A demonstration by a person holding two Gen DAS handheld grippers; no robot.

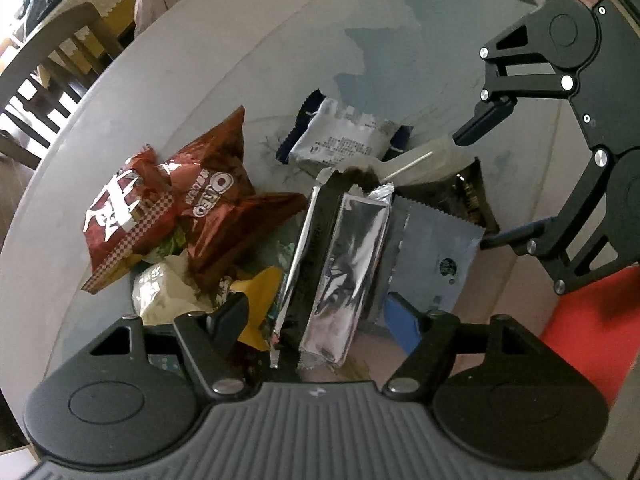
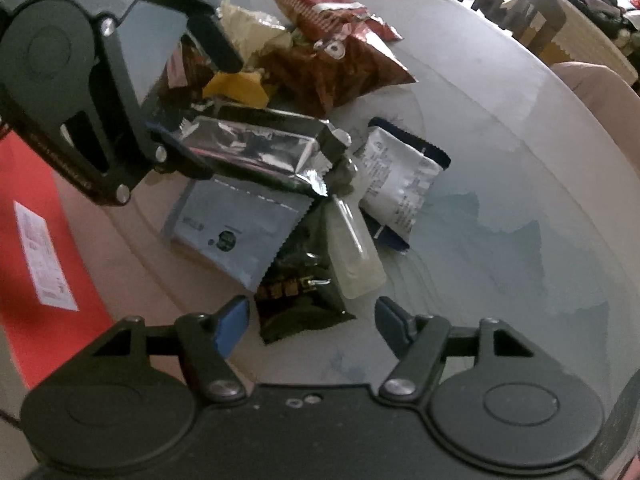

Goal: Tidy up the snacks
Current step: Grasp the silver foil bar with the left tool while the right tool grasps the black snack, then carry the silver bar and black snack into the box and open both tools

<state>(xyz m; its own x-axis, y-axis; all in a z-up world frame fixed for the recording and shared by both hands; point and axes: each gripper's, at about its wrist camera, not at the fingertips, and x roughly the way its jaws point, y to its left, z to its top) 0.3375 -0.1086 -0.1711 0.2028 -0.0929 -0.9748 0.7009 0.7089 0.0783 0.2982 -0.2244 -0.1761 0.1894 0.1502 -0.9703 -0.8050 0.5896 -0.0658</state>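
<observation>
The left gripper (image 1: 320,320) is pointing steeply down at the snack pile, its jaws standing partly open and straddling the near end of a silver foil packet (image 1: 348,264); whether the pads are pressing on it cannot be told. In the right wrist view the same gripper (image 2: 208,108) is reaching in from the left, one finger above the packet (image 2: 256,152) and one below it.

The right gripper (image 2: 312,320) is also aiming steeply down, jaws partly open, with the near edge of a dark snack bag (image 2: 296,292) lying between its blue pads (image 2: 232,324) but apart from them. Just right of that bag a clear lollipop wrapper (image 2: 356,248) is lying, its white stick (image 1: 408,166) showing in the left wrist view.

Under the foil packet a grey-blue pouch (image 2: 236,228) is lying flat. Farther off a white-and-navy packet (image 1: 344,140) is resting on the table. To the left, a red Oreo bag (image 1: 224,204) and a red checkered bag (image 1: 124,216) are lying over yellow (image 1: 260,296) and pale wrappers (image 1: 164,292).

Everything is sitting loose on the round grey table (image 1: 200,80), with no container holding any of it. A wooden chair (image 1: 44,72) is standing beyond the far rim, and a red surface (image 2: 36,240) lies beside the table.
</observation>
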